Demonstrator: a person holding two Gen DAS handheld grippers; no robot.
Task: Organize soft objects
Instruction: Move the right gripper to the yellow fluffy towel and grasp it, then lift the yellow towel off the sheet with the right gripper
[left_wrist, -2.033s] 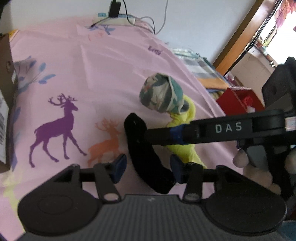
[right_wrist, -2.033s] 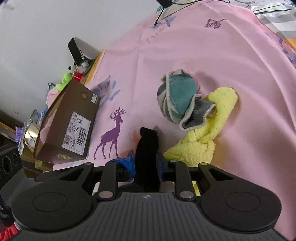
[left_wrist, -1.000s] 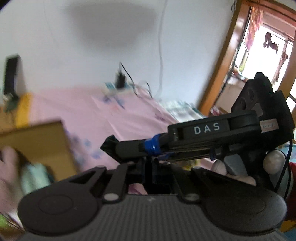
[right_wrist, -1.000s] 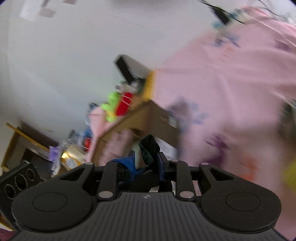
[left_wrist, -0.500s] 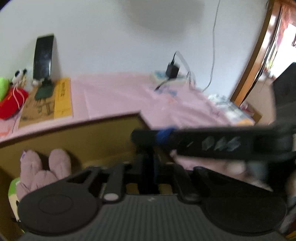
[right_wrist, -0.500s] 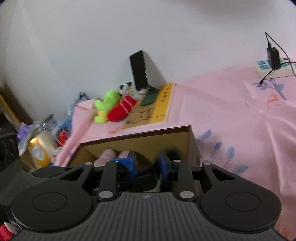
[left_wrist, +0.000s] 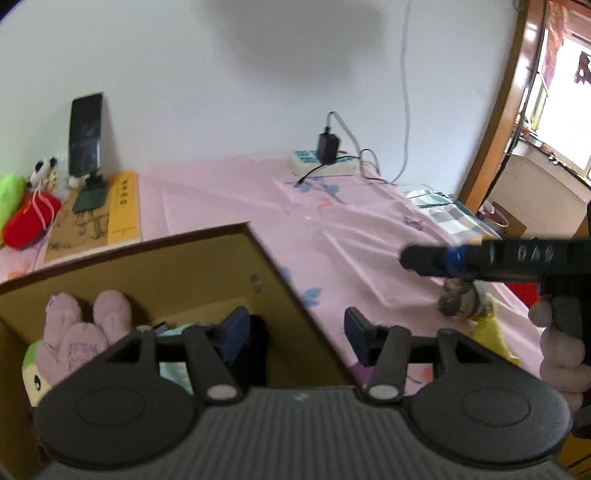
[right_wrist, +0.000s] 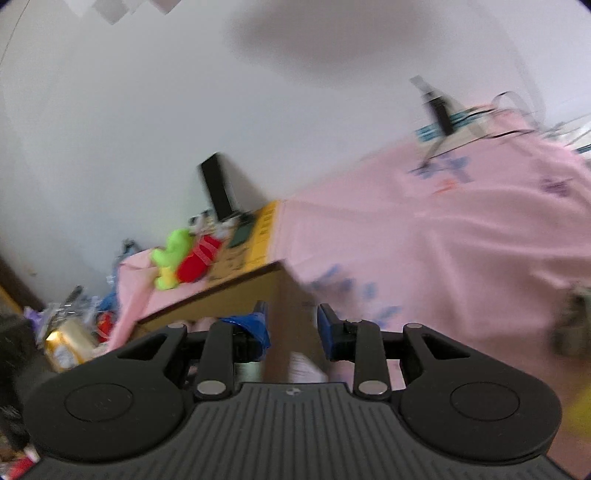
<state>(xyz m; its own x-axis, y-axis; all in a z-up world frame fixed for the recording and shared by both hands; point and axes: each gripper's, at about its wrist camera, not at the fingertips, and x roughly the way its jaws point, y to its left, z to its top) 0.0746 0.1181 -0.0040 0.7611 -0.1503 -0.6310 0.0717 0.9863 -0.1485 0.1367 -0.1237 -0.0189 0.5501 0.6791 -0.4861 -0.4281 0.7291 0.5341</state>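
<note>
Left wrist view: the left gripper (left_wrist: 293, 334) hangs over the right edge of an open cardboard box (left_wrist: 207, 266) on a pink bedsheet (left_wrist: 332, 221). Its jaws are opening, with nothing pressed between the pads; a black sock (left_wrist: 258, 332) lies just under the left pad inside the box, beside a lilac plush toy (left_wrist: 79, 332). The right gripper (right_wrist: 291, 326) has its jaws apart and empty, straddling the box corner in a blurred picture. Further right on the sheet lie a grey rolled cloth (left_wrist: 460, 295) and a yellow cloth (left_wrist: 487, 332). To finish this drop well, I judge, lift clear only once the sock is fully free, then turn toward those cloths.
</note>
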